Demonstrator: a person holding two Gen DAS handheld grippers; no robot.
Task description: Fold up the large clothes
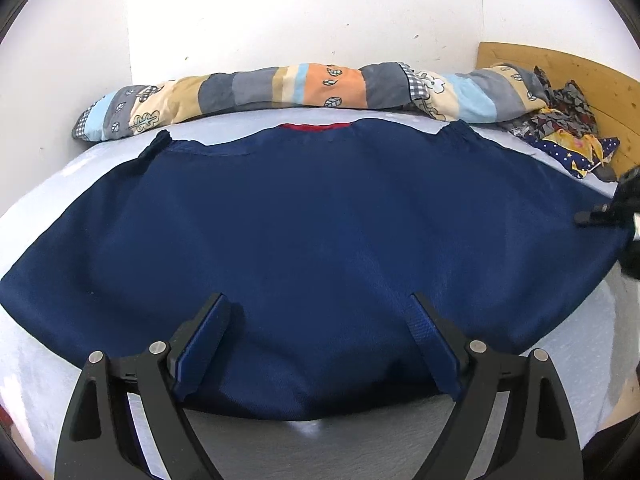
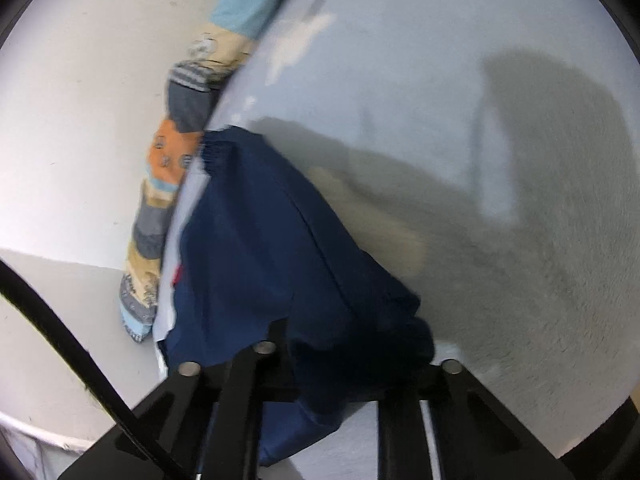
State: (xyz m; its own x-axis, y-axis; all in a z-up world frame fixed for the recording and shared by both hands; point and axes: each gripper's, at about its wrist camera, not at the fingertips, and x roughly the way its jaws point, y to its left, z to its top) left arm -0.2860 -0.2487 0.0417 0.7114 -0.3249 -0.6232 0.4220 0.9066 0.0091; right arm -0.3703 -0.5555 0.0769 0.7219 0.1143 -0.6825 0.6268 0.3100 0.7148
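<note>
A navy garment (image 1: 320, 232) lies spread flat across the bed (image 1: 48, 360), covered in a pale blue sheet, with a strip of red showing at its far edge. The garment's gathered cuffs point toward the wall (image 1: 280, 20).

The left gripper (image 1: 320, 344) hovers over the near hem, its jaws wide apart with the blue pads either side of the cloth and nothing between them.

The right gripper (image 2: 340, 364) sits at the garment's right edge; in the right wrist view a bunched fold of navy cloth (image 2: 360, 340) is between its jaws, which are clamped on it, though that view is blurred.

A patchwork quilt (image 1: 280, 88) lies rolled along the wall behind the garment. Crumpled patterned clothes (image 1: 568, 124) sit at the far right, against a wooden headboard (image 1: 600, 80).
</note>
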